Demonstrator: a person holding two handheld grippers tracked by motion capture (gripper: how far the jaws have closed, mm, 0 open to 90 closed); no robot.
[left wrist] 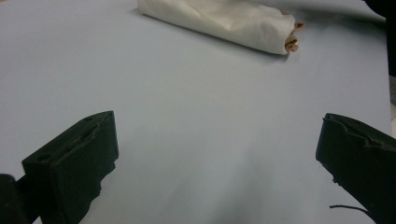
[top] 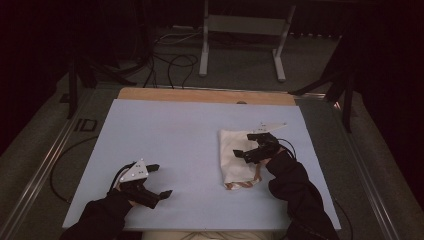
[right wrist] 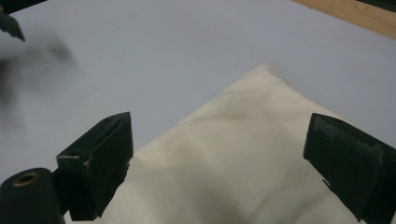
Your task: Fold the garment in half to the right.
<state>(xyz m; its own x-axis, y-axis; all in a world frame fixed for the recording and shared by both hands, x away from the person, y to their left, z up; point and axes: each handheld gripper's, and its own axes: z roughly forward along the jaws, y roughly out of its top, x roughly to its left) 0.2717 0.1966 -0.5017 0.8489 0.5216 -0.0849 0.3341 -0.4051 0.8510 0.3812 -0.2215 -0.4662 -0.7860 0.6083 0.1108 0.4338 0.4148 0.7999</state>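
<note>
A folded cream cloth bag (top: 240,155) with a brown strap (top: 245,183) at its near end lies right of centre on the pale blue mat (top: 170,130). My right gripper (top: 251,145) hovers over the bag's right side, open, jaws wide apart with the cream cloth (right wrist: 233,158) below them and nothing between. My left gripper (top: 159,180) rests near the mat's front left, open and empty. In the left gripper view the bag (left wrist: 219,21) lies far ahead, its brown strap end (left wrist: 292,43) showing.
A wooden board edge (top: 205,95) borders the mat at the back. Metal rails (top: 35,170) run along both sides of the table. Cables (top: 170,62) and a grey stand (top: 240,30) sit on the floor beyond.
</note>
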